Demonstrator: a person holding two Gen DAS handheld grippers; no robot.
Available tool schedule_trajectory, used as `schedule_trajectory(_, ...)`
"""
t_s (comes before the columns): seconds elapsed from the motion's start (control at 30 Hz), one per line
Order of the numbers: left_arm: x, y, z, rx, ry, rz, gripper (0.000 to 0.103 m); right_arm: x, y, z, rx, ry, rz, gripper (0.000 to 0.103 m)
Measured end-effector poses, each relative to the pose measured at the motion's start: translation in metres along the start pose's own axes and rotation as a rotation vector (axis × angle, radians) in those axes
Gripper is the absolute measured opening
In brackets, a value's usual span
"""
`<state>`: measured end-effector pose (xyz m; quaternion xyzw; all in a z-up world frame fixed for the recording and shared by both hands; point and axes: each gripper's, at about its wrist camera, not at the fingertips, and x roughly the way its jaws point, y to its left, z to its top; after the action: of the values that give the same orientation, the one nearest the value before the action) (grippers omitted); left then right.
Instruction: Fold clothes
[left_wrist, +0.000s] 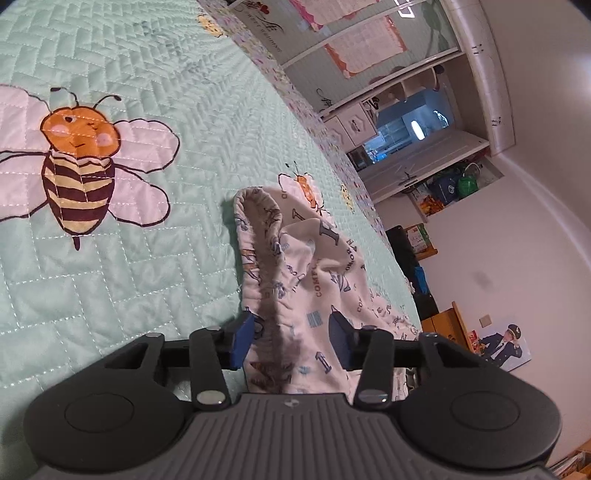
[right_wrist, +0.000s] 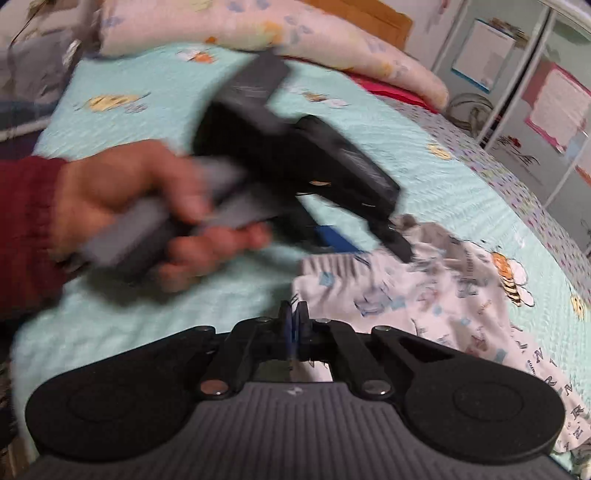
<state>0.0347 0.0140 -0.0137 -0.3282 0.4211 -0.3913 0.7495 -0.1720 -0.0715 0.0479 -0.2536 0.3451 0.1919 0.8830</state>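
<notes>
Garment: we see a white printed garment with blue and grey letters, crumpled, lying on the mint quilted bedspread near the bed's wardrobe-side edge.
Grey trim: we note a grey band running along the cloth, passing between the left claw's pads.
Left gripper: our left gripper sits low over the near end of the garment, jaws at a middling gap, blue pads on either side of the grey band; no clear press on the cloth from what we see.
Right gripper: our right gripper has its jaws fully together; whether a bit of the cloth edge is nipped we cannot tell, the tips are at the garment's near edge.
Left hand: from the right wrist view we see a hand with a dark red sleeve holding the other tool's handle, blurred, its fingers reaching the far end of the garment.
Bedspread: big bee print towards the bed's middle, smaller bee just beyond the garment.
Pillow: pale patterned pillow at the head end of the bed.
Surroundings: wardrobe doors with papers stuck on, past the bed edge; poster low on the wall.
</notes>
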Motion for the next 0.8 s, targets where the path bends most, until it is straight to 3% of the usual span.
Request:
schedule_trajectory(0.07,-0.001,0.001,0.0,-0.002,-0.001,-0.002,0.047,0.008,0.012,-0.01,-0.032,0.03,-0.017,0.0)
schedule_trajectory(0.2,-0.002,0.0,-0.001,0.013,-0.001,0.005,0.046,0.008,0.013,-0.012,-0.016,0.003,-0.042,0.007)
schedule_trajectory(0.27,-0.002,0.001,0.0,0.005,-0.001,0.002,0.046,-0.002,0.008,-0.013,0.021,-0.015,-0.005,0.026)
schedule_trajectory(0.33,-0.002,0.002,0.0,-0.001,-0.001,-0.001,0.046,-0.012,0.003,-0.013,0.061,-0.033,0.037,0.034)
schedule_trajectory(0.4,-0.002,0.002,0.0,-0.002,-0.002,-0.002,0.046,-0.026,0.0,-0.016,0.078,-0.048,0.021,0.034)
schedule_trajectory(0.47,-0.002,0.002,0.0,-0.003,-0.003,-0.003,0.046,-0.033,-0.006,-0.023,0.061,-0.044,-0.059,0.034)
schedule_trajectory(0.6,-0.003,0.003,-0.001,-0.004,-0.008,-0.002,0.046,-0.025,-0.033,-0.034,0.075,-0.005,-0.134,0.034)
schedule_trajectory(0.77,-0.003,0.003,0.0,-0.002,-0.008,0.001,0.046,-0.025,-0.041,-0.032,0.077,-0.017,-0.067,0.034)
schedule_trajectory(0.8,-0.002,0.003,0.0,-0.004,-0.009,0.001,0.046,-0.024,-0.037,-0.031,0.045,-0.015,-0.088,0.034)
